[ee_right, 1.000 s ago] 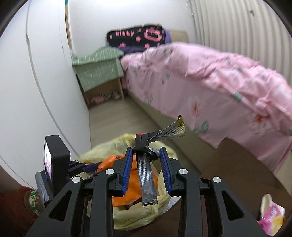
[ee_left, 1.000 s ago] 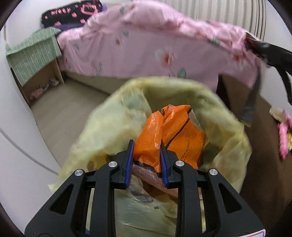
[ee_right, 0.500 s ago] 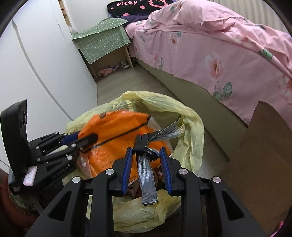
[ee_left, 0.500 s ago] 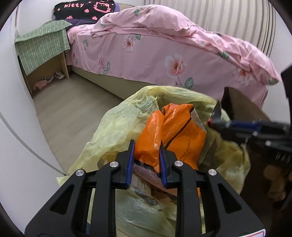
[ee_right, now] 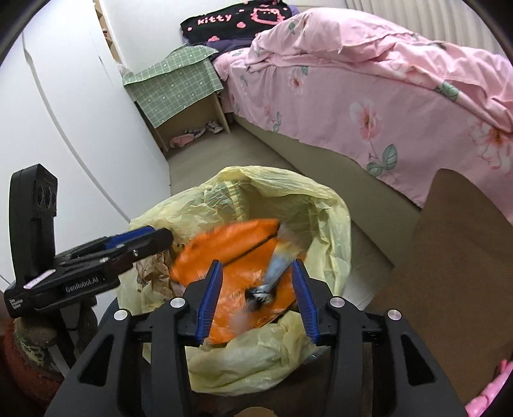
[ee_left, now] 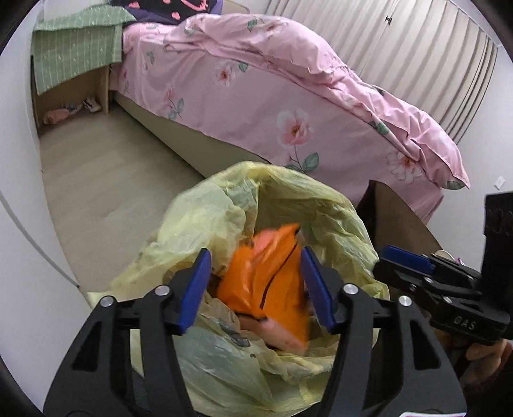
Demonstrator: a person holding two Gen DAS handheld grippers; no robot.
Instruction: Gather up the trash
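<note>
Over a yellow trash bag (ee_left: 282, 199) beside a pink bed (ee_left: 288, 106), both grippers' jaws are opening. The left gripper (ee_left: 256, 285) has let go of an orange bag (ee_left: 266, 285); a blurred grey wrapper (ee_right: 277, 266) lies loose between the right gripper (ee_right: 256, 288) pads.

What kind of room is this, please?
Most likely a bedroom: a bed with a pink floral duvet, a black Kitty pillow at its head, and a small wooden bedside cabinet under a green checked cloth.

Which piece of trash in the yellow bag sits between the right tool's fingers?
The silver wrapper, blurred, on top of the orange bag; the right tool is opening and no longer grips it.
</note>
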